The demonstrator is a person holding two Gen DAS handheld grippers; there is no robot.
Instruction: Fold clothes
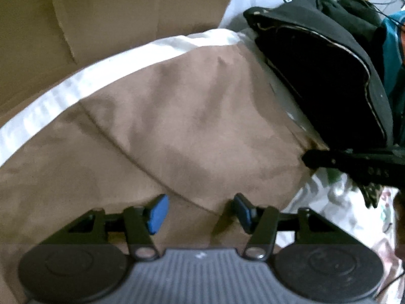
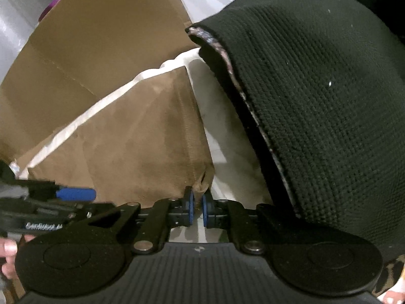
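Ahead of my left gripper the brown garment covers most of the view, spread flat with a diagonal fold edge running down toward the gap between the blue pads. Past its far edge I see a white sheet, and beyond that a sheet of cardboard. To the right of the fingers, a stack of black folded clothing lies beside the garment's right edge, close enough to crowd that side. The right gripper shows in the left view only as a dark bar reaching in from the right, at the garment's near right corner.

The left view is soft with blur, so I cannot tell whether the pads touch the cloth beneath them. A patterned fabric lower right is cut off by the frame. In the right view the black knit fills everything right of the fingers and hides what is behind it; a fingertip of a hand peeks in at the left edge.

My left fingers stand apart with nothing pinched between them, over the brown cloth. My right fingers are nearly pressed together, pinching the corner of the brown garment, which bunches up just above the pads.
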